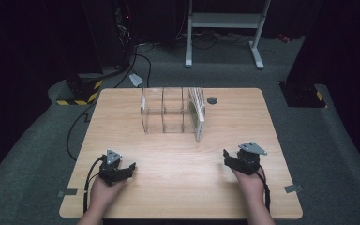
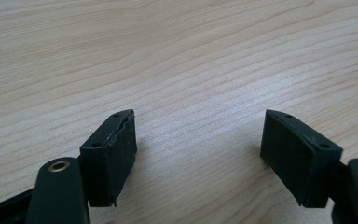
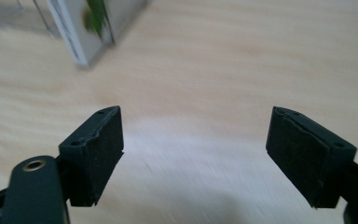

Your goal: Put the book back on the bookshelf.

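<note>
A clear plastic rack (image 1: 164, 112) with several compartments stands at the middle back of the wooden table (image 1: 178, 192). Thin white cases (image 1: 197, 115) stand upright in its right end. In the right gripper view, one case (image 3: 93, 28) with a green picture shows blurred at the top left. My left gripper (image 1: 129, 168) rests at the front left, and its jaws (image 2: 198, 135) are open over bare wood. At the front right my right gripper (image 1: 227, 158) points left toward the table's middle. It (image 3: 195, 133) is open with nothing between its pads.
A round cable hole (image 1: 212, 100) sits in the table behind the rack's right end. On the dark floor beyond the table are a white metal stand (image 1: 225, 21), a yellow-and-black striped base (image 1: 82, 91) and loose cables (image 1: 75, 126).
</note>
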### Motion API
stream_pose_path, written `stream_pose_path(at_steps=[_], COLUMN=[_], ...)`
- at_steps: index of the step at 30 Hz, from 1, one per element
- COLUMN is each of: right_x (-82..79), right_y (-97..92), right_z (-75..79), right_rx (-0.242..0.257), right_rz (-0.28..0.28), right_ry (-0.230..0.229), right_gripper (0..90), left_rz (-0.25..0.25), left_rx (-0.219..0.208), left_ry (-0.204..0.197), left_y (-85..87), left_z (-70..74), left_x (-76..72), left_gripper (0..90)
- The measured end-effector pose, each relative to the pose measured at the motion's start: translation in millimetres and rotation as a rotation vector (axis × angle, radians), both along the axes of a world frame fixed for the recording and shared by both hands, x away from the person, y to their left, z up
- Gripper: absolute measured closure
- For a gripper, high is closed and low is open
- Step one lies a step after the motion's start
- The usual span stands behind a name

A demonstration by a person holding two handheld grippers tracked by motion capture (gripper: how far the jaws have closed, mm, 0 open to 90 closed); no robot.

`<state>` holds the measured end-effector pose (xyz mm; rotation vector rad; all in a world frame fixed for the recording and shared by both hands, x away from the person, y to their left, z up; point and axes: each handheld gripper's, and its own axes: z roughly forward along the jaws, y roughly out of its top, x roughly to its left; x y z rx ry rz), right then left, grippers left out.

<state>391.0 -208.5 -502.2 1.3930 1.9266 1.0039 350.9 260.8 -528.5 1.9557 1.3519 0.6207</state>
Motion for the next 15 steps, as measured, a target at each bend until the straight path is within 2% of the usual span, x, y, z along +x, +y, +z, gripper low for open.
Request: stream_pose_path(at_steps=[2,3,5,8,11,15], right_x=[-3.7,-6.2,-11.0,-18.4,-21.0,-20.2], right_y=[-10.4,-17.2,-25.9,-31.8,-33.2,-26.0], right_z=[-6.4,-11.2,-17.6,-21.3,-21.7,-21.7], right_rx=[-0.005,-0.025,-0.046,-0.050,-0.056,-0.070], right_rz=[-0.006,-0.008,-0.006,0.017,0.036,0.056], right_ry=[0.055,0.090,0.124,0.158,0.165,0.168], right_gripper=[17.7,16.9,17.3,17.9,15.5,14.0], left_rz=[0.000,-0.001,-0.001,0.001,0.001,-0.003], left_rx=[-0.002,0.001,0.001,-0.003,-0.004,-0.002], left_ry=[0.001,0.000,0.000,0.001,0.001,0.001], left_y=[-0.1,0.1,0.1,-0.2,-0.2,-0.3], left_z=[0.0,0.0,0.0,-0.1,-0.1,-0.1], left_x=[0.0,0.0,0.0,-0.5,-0.3,1.1], left_gripper=[26.8,26.8,26.7,26.7,26.7,26.7])
